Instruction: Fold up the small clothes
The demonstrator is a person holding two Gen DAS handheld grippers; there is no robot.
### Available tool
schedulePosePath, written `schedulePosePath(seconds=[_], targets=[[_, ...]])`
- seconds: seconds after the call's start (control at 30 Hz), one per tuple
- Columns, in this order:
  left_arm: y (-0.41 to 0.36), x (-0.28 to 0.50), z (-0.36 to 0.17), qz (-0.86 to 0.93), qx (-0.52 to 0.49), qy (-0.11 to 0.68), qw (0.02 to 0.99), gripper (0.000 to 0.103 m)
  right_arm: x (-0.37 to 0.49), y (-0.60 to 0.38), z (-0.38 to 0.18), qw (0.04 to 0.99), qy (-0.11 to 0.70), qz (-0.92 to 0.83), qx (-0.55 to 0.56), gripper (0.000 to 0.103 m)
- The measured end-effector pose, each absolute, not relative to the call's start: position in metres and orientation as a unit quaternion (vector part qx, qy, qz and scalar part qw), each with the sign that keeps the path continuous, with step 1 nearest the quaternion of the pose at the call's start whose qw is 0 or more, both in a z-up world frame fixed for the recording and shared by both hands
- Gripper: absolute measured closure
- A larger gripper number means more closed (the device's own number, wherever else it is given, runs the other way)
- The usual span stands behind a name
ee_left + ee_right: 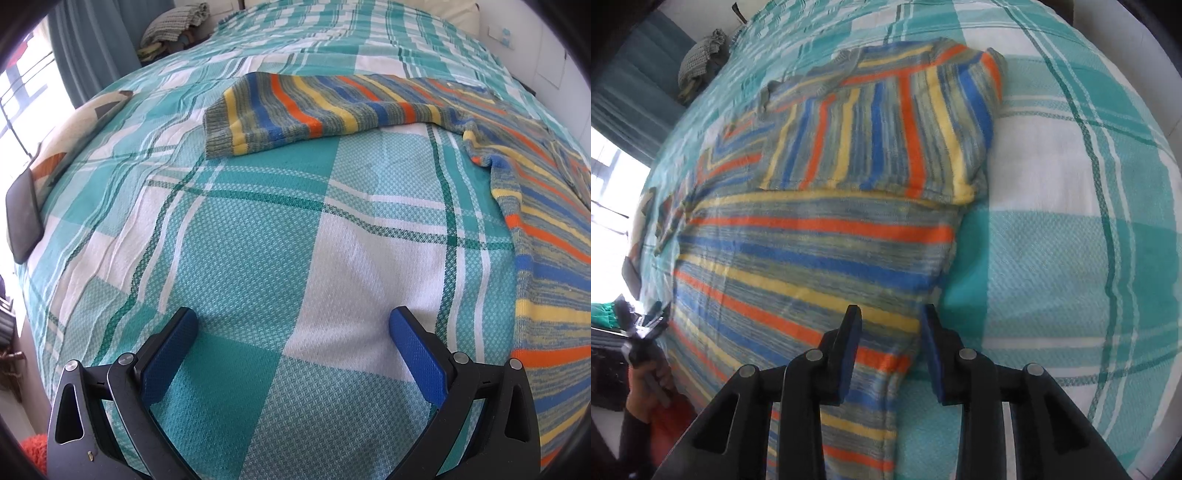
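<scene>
Right wrist: sweater point(812, 236) edge between fingers point(849, 332)

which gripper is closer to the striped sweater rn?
Right. The right gripper hangs open right over the striped sweater at its side edge. The left gripper, open, is over bare bedspread, sweater off to its right.

I see a bed point(258, 229) filling nearly the whole view, covered by a spread checked in teal, white and dark green. Bright daylight comes through a window point(22, 99) on the left, with a teal curtain point(88, 44) hanging beside it. A patterned pillow point(70, 140) lies at the bed's left edge, a dark flat object point(23, 218) just beside it. Bundled cloth point(173, 22) sits at the far corner. A white wall point(546, 48) rises on the right.
</scene>
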State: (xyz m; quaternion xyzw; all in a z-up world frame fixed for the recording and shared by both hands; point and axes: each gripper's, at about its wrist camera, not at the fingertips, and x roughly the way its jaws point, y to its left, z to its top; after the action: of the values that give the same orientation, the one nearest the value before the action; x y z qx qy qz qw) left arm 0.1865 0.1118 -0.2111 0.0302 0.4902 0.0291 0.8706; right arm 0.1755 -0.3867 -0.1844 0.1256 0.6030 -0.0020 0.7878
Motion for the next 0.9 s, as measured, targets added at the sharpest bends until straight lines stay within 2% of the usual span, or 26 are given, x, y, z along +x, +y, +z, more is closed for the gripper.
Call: schedulePosePath(seconds=[0.1, 0.23, 0.33, 0.4, 0.47, 0.53, 0.6, 0.7, 0.9], targets=[[0.112, 0.184, -0.211, 0.027, 0.033, 0.488, 0.872, 0.001, 0.149, -0.404, -0.172, 0.813, 0.560, -0.035, 0.158, 0.070], [0.111, 0.184, -0.211, 0.029, 0.032, 0.489, 0.871, 0.001, 0.108, -0.386, -0.142, 0.846, 0.500, 0.008, 0.184, 0.069], [0.110, 0.183, -0.210, 0.032, 0.034, 0.487, 0.872, 0.001, 0.077, -0.362, -0.140, 0.859, 0.474, 0.033, 0.189, 0.057], [0.111, 0.182, -0.211, 0.031, 0.033, 0.485, 0.873, 0.001, 0.052, -0.349, -0.144, 0.879, 0.448, -0.002, 0.165, 0.054], [0.111, 0.181, -0.211, 0.030, 0.033, 0.484, 0.874, 0.001, 0.022, -0.341, -0.145, 0.904, 0.402, -0.087, 0.120, 0.037], [0.111, 0.182, -0.211, 0.031, 0.033, 0.484, 0.874, 0.001, -0.002, -0.338, -0.144, 0.907, 0.375, -0.174, 0.079, 0.029], [0.111, 0.181, -0.211, 0.031, 0.033, 0.484, 0.874, 0.000, -0.006, -0.349, -0.130, 0.911, 0.358, -0.187, 0.082, 0.028], [0.111, 0.181, -0.211, 0.033, 0.033, 0.485, 0.873, 0.001, -0.006, -0.361, -0.119, 0.918, 0.327, -0.211, 0.072, 0.022], [0.112, 0.182, -0.211, 0.032, 0.033, 0.482, 0.875, 0.001, 0.001, -0.370, -0.139, 0.903, 0.363, -0.213, 0.085, 0.022]])
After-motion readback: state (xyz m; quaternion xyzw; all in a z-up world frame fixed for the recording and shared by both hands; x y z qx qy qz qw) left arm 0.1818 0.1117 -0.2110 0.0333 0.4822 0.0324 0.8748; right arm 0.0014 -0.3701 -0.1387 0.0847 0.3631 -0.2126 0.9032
